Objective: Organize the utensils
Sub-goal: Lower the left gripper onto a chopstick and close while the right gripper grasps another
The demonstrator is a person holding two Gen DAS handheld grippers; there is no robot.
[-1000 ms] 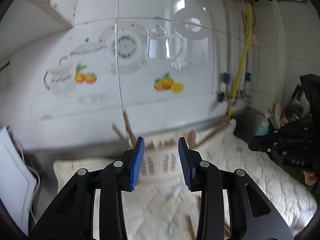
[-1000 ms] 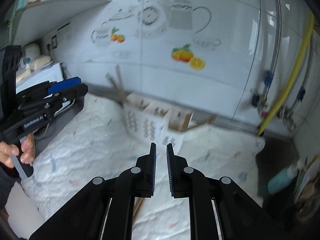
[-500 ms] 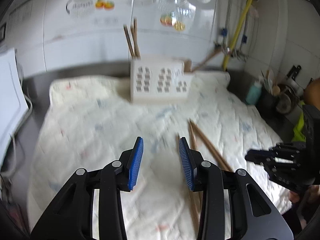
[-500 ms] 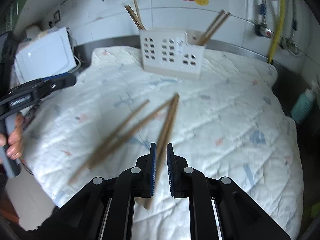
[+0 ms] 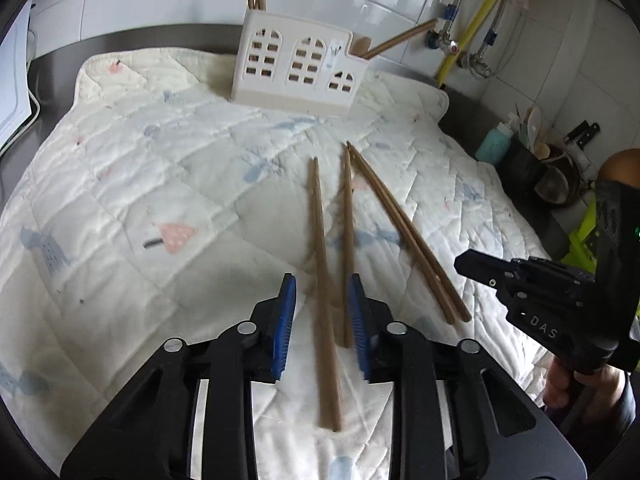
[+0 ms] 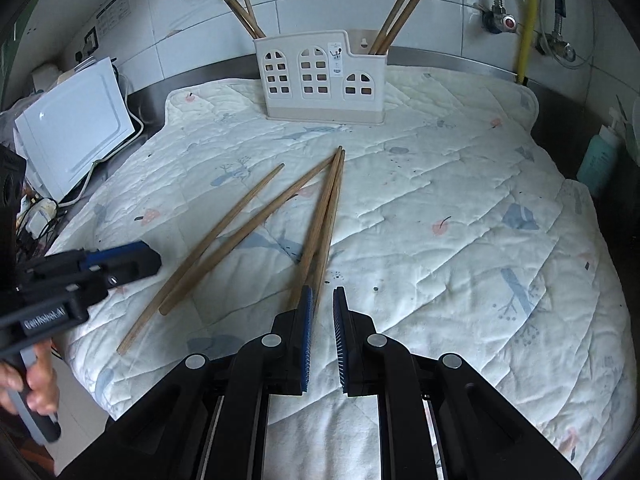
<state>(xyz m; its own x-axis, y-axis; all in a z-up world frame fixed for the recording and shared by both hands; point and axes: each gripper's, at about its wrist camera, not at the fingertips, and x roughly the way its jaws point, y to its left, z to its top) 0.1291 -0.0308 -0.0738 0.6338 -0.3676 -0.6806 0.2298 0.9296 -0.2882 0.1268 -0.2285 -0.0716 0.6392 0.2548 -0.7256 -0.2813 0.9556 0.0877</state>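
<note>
Several brown chopsticks (image 5: 316, 220) (image 6: 256, 216) lie loose on a white quilt (image 5: 120, 200). My left gripper (image 5: 321, 280) hovers low over the near ends of two of them. Its jaws are closing with both sticks between them, and the pads do not press on either. My right gripper (image 6: 323, 289) is shut and empty, just right of the paired chopsticks (image 6: 324, 220). A white house-shaped holder (image 5: 296, 68) (image 6: 324, 80) stands at the back with chopsticks in its two end compartments. Each gripper shows in the other's view: right gripper (image 5: 464, 258), left gripper (image 6: 152, 258).
A white appliance (image 6: 72, 132) with cables stands left of the quilt. A teal bottle (image 6: 598, 160) and a pot of utensils (image 5: 536, 136) are at the right. A yellow pipe (image 6: 528, 20) and taps run down the tiled wall. A hand (image 6: 32, 392) grips the left handle.
Both grippers came down from facing the tiled wall to just above the quilt and chopsticks. The left jaws have narrowed. The right jaws stayed shut.
</note>
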